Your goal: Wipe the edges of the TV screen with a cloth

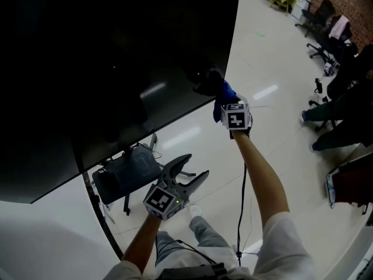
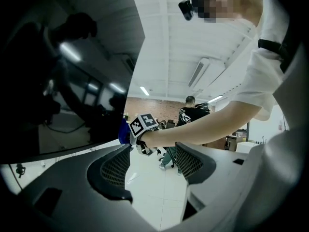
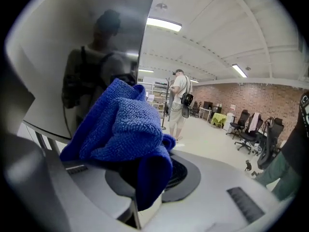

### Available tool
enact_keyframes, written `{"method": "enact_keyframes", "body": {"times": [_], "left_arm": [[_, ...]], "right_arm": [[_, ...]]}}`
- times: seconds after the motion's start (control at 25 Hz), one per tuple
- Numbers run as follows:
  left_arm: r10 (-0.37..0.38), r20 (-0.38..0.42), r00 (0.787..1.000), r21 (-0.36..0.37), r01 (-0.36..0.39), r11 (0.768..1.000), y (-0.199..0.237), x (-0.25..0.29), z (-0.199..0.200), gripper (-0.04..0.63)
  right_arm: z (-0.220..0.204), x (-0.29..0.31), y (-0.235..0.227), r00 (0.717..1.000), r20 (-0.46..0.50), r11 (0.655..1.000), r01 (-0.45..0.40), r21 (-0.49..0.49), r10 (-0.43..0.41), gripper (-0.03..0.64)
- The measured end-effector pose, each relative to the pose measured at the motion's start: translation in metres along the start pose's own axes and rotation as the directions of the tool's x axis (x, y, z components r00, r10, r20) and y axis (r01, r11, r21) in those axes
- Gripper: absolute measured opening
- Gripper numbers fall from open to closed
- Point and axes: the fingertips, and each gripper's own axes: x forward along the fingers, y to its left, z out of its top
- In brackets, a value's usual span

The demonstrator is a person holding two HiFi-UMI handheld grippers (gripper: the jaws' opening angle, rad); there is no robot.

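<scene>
**A:** Where is the TV screen against your claws?

**B:** The TV screen (image 1: 116, 63) fills the upper left of my head view, dark and glossy, cut off at the top and the left. My right gripper (image 3: 147, 187) is up at its lower right corner. My left gripper (image 1: 195, 167) hangs lower, below the screen's bottom edge and well apart from it.

**A:** And the cloth?

**B:** The blue cloth (image 3: 120, 129) is bunched in my right gripper, whose jaws are clamped together on it. One fold droops down between them. In the head view the cloth (image 1: 226, 93) sits right at the screen's corner, just beyond the marker cube.

**A:** Is it touching the edge?

**B:** I can't tell. The cloth and the dark jaw tips merge with the black panel there, and the bundle covers the tips in the right gripper view.

**A:** What about the left one?

**B:** Its jaws stand apart with only white floor (image 2: 154, 197) between them. Past them I see my own right forearm and a sliver of blue by the screen.

**A:** Anything else unclear?

**B:** A dark chair (image 1: 125, 174) under the screen is partly hidden by the panel and by the screen's stand.
</scene>
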Motion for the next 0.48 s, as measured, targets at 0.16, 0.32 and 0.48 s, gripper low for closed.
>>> {"method": "enact_keyframes", "body": {"times": [0.16,0.32,0.48], "left_arm": [[0.045,-0.009,0.999,-0.034,-0.045,0.998,0.013,-0.013,-0.009,0.288],[0.096,-0.013,0.995,-0.049,-0.096,0.994,0.013,-0.021,0.001,0.288],[0.131,0.003,0.991,-0.059,-0.130,0.990,0.010,-0.031,0.016,0.288]], "right_arm": [[-0.024,0.012,0.001,0.997,-0.076,0.999,0.032,0.017,-0.030,0.076],[-0.037,0.006,0.000,0.987,-0.150,0.998,0.055,0.034,-0.050,0.077],[-0.030,-0.006,0.003,0.990,-0.137,0.993,0.048,0.103,-0.034,0.077]]}}
